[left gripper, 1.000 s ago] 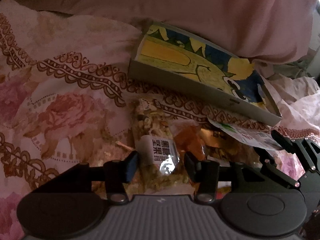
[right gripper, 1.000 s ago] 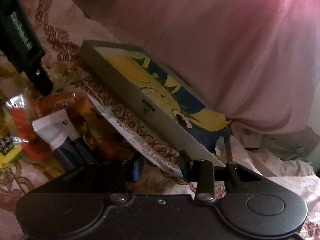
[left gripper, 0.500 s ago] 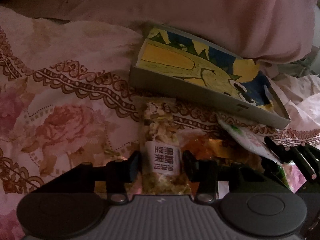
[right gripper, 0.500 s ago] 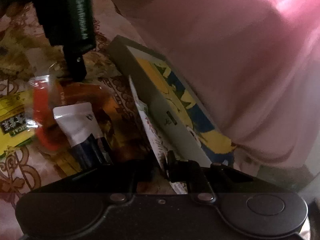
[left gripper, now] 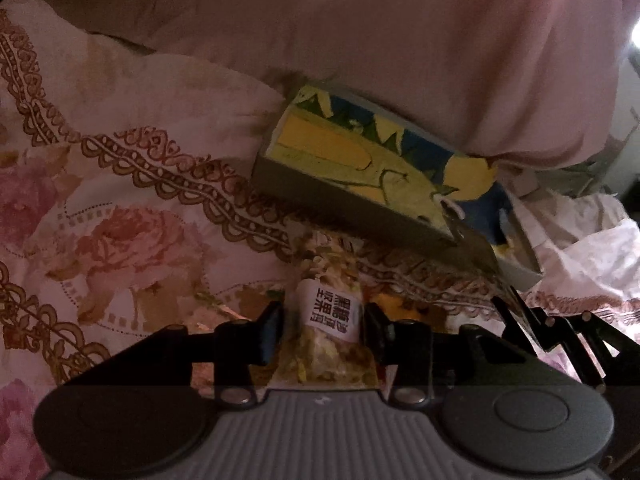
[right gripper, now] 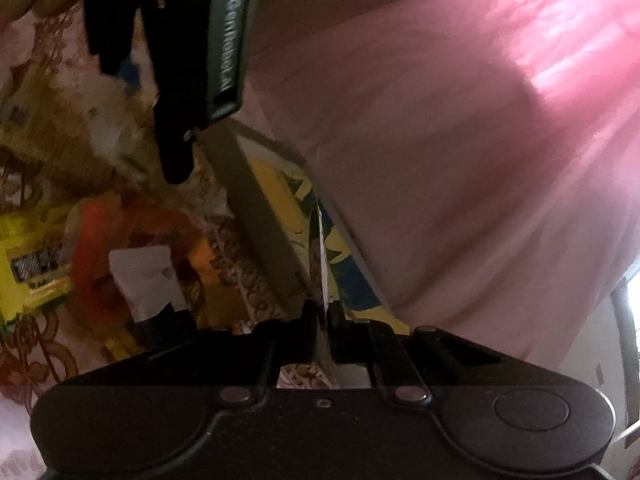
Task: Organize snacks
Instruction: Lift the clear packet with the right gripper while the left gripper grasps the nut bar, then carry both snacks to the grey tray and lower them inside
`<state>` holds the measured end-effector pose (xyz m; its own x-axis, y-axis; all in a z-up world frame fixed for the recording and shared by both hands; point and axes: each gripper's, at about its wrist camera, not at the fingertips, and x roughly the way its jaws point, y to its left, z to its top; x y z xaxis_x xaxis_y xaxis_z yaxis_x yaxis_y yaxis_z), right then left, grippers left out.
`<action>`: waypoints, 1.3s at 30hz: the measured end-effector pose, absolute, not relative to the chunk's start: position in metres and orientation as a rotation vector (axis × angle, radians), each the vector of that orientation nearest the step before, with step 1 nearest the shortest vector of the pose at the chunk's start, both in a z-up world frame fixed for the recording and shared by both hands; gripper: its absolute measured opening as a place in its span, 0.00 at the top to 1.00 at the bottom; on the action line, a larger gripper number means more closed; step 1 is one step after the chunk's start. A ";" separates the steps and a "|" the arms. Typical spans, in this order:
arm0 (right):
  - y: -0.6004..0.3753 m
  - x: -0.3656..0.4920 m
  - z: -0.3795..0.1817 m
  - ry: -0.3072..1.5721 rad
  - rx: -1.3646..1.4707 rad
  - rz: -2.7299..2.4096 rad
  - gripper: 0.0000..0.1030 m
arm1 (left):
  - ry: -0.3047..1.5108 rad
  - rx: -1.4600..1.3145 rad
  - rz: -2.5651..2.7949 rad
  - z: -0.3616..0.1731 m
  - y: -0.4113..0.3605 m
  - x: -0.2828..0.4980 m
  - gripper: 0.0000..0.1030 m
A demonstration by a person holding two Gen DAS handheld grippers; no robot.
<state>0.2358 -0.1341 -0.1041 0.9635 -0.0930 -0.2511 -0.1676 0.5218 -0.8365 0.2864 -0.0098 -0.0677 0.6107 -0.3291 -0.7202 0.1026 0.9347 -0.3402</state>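
Left gripper (left gripper: 323, 330) pitches down, jaws closed in on a clear snack bag (left gripper: 329, 326), pads at both its sides. Right gripper (right gripper: 322, 312) runs nearly level, jaws pinched tight on a thin flat packet (right gripper: 320, 264) held edge-on. Both just finished closing.

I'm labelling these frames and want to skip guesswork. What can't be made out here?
- Flat packet in the right tongs: seen edge-on, its print unreadable.
- Snack pile, right view: motion-blurred.
- Nut bag in the left tongs: lower end hidden behind the tool.
- Box: far side under the pink pillow.
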 end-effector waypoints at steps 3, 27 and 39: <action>-0.136 0.234 -0.099 0.266 -1.013 0.039 0.95 | 0.889 -0.296 -0.266 -0.066 -0.011 0.283 0.54; -0.155 0.279 -0.068 0.187 -0.908 -0.060 0.95 | 0.677 -0.439 -0.344 -0.028 -0.007 0.293 0.55; -0.171 0.375 -0.075 0.343 -0.705 -0.066 0.95 | 0.562 -0.360 -0.328 -0.046 -0.057 0.397 0.55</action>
<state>0.3747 -0.1709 -0.0752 0.9422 -0.1743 -0.2862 -0.0552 0.7617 -0.6455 0.3968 -0.0573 -0.0459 0.7978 -0.3953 -0.4552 0.2022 0.8868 -0.4157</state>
